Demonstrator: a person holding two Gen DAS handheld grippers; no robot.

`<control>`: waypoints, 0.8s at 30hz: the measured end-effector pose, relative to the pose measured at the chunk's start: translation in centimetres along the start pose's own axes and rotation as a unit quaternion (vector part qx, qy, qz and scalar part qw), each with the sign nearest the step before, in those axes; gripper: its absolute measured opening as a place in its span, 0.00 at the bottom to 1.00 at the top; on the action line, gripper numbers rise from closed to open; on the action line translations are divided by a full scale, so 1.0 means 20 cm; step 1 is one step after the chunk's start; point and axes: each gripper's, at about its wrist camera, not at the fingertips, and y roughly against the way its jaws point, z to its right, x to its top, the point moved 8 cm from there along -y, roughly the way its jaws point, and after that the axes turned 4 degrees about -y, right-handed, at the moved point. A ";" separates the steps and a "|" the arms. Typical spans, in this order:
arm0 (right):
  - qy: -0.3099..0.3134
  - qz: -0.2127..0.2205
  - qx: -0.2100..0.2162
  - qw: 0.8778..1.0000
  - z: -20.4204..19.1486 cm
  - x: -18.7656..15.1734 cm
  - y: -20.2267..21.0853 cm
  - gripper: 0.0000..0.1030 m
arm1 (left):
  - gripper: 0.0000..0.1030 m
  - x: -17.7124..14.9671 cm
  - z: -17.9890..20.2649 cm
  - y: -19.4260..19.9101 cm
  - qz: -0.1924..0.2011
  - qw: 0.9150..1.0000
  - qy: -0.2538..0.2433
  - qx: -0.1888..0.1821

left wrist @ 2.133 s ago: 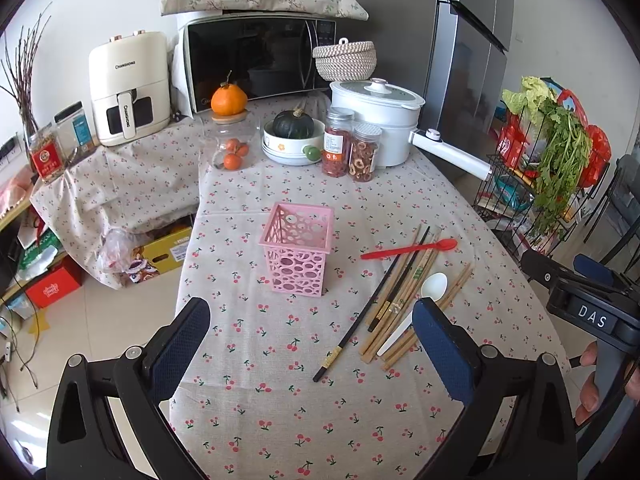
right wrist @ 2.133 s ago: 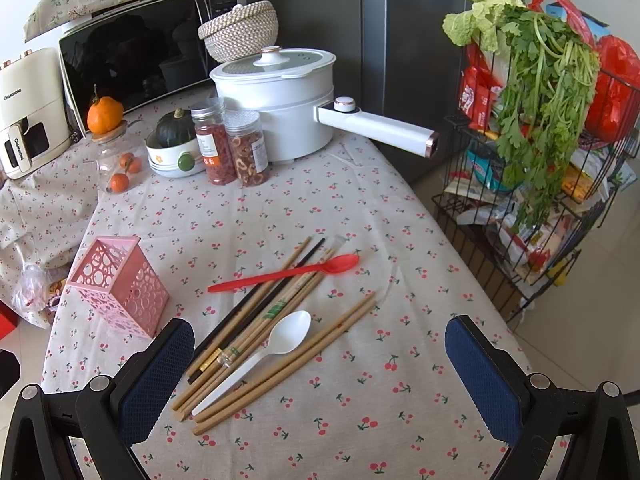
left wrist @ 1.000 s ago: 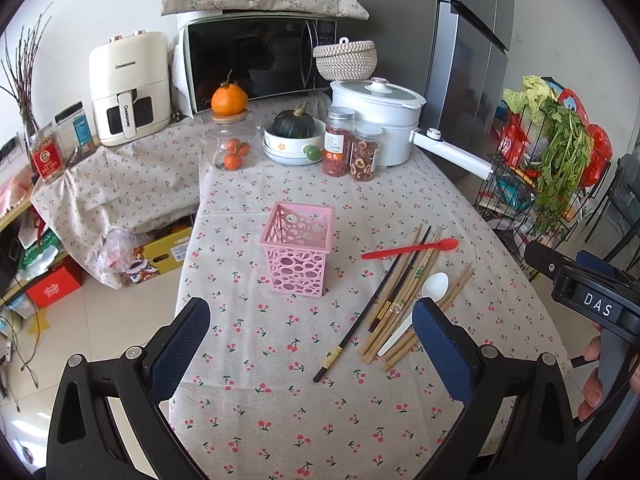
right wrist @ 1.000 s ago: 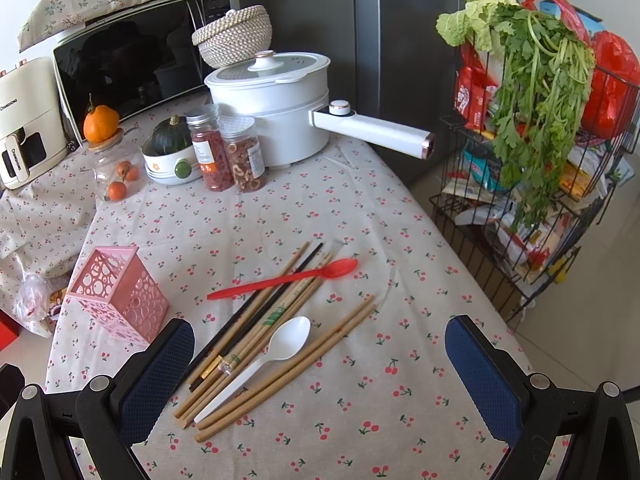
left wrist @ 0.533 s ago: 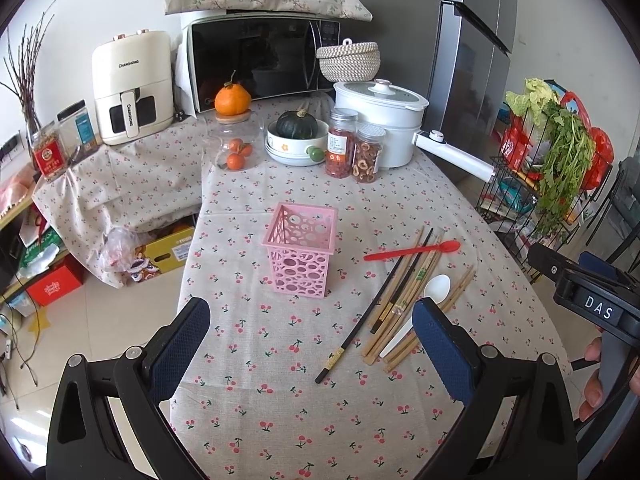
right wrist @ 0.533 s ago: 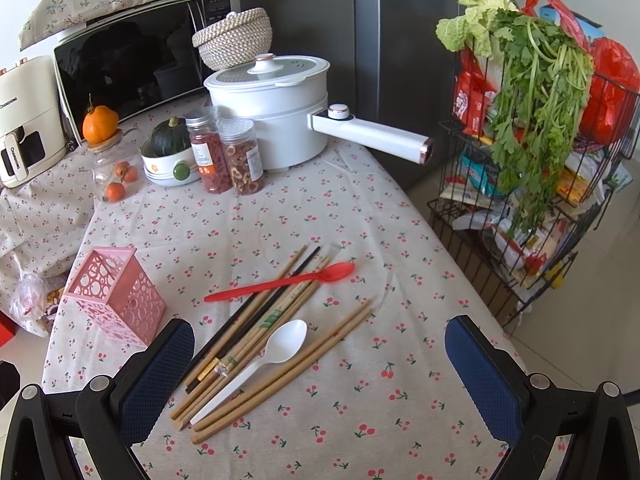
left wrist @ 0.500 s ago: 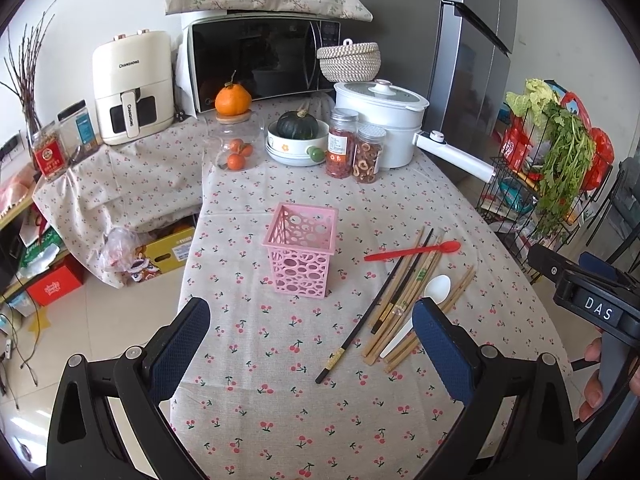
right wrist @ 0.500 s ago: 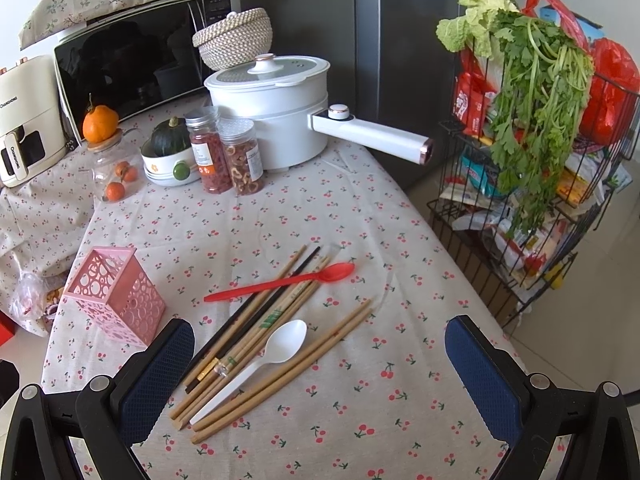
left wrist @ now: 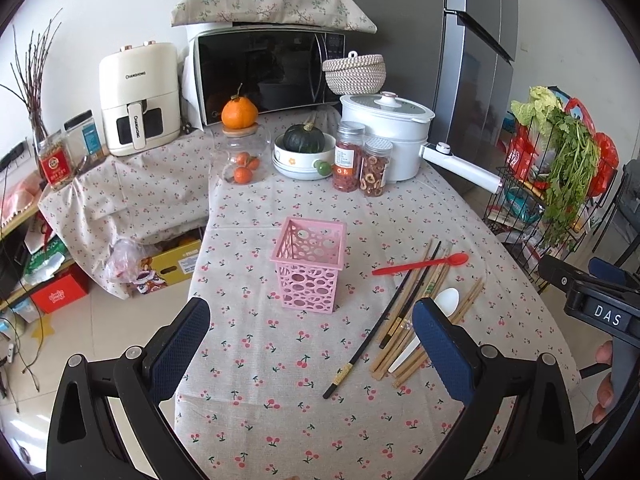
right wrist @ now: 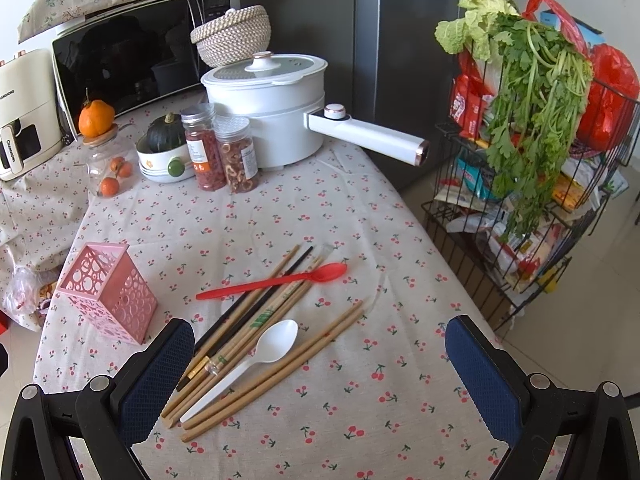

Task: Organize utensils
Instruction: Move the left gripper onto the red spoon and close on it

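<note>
A pink perforated utensil holder [left wrist: 309, 264] stands upright and empty in the middle of the cherry-print tablecloth; it also shows in the right wrist view [right wrist: 107, 291]. To its right lie several wooden and black chopsticks [left wrist: 404, 304] [right wrist: 256, 312], a red spoon [left wrist: 420, 264] [right wrist: 272, 280] across them, and a white spoon [left wrist: 446, 300] [right wrist: 248, 364]. My left gripper [left wrist: 310, 346] is open and empty, above the table in front of the holder. My right gripper [right wrist: 320, 364] is open and empty, just in front of the white spoon; its body shows at the left view's right edge [left wrist: 600, 308].
At the table's far end stand a white pot [right wrist: 266, 108] with a long handle [right wrist: 368, 136], two spice jars [right wrist: 220, 154], a bowl with a green squash [left wrist: 304, 148] and a glass jar of oranges [left wrist: 240, 160]. A wire rack with greens [right wrist: 532, 132] stands right of the table.
Both grippers have drifted slightly; the view of the table has shifted a little. Nothing on the table has moved, and both grippers stay open.
</note>
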 end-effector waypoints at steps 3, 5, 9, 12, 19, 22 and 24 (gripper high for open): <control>0.000 -0.016 0.010 1.000 0.01 0.02 -0.04 1.00 | 0.99 0.03 0.03 -0.03 -0.007 1.000 -0.006 -0.012; -0.013 -0.030 0.011 0.999 0.05 0.03 -0.07 1.00 | 0.99 0.05 0.08 -0.06 -0.017 0.999 -0.024 -0.028; -0.025 -0.075 0.022 0.997 0.13 0.07 -0.19 1.00 | 0.99 0.06 0.22 -0.18 -0.074 0.992 -0.066 -0.079; -0.031 -0.132 0.035 0.990 0.18 0.07 -0.32 1.00 | 0.99 0.07 0.32 -0.29 -0.127 0.983 -0.091 -0.096; -0.068 -0.210 0.001 0.975 0.44 0.00 -0.59 1.00 | 0.96 0.16 0.52 -0.62 -0.203 0.962 -0.152 -0.099; -0.084 -0.245 0.016 0.966 0.50 -0.06 -0.65 1.00 | 0.84 0.16 0.63 -0.81 -0.250 0.946 -0.160 -0.134; -0.079 -0.256 0.019 0.963 0.51 -0.09 -0.67 1.00 | 0.71 0.15 0.70 -0.94 -0.285 0.933 -0.148 -0.161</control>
